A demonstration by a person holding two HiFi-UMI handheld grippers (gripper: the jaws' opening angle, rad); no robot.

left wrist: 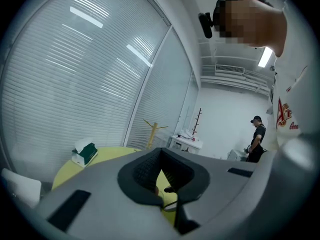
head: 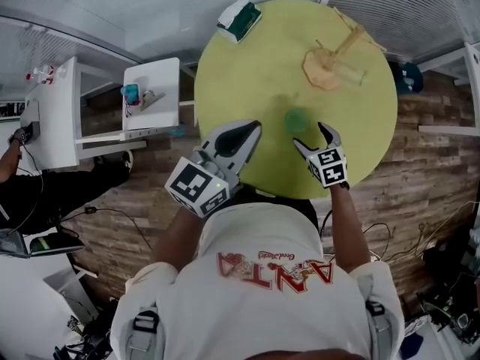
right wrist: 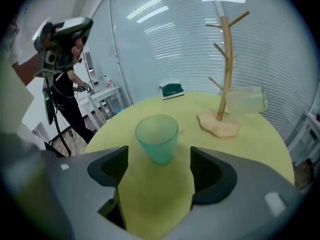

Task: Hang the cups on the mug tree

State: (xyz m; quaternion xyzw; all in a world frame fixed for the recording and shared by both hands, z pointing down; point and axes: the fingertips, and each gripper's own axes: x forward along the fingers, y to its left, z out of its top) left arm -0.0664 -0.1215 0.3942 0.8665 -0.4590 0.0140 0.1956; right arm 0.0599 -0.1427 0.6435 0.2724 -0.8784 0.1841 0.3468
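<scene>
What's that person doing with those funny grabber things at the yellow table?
A person holds a gripper in each hand at a round yellow table and is hanging cups on a wooden mug tree. The right gripper is open and points at a green cup, which stands upright on the table just ahead of its jaws, not gripped. The left gripper is shut and empty. A clear cup seems to hang on a low branch.

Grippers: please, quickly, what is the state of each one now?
Left gripper: closed, fingers together, holding nothing.
Right gripper: open, holding nothing; the green cup stands just ahead of its fingers, untouched.
</scene>
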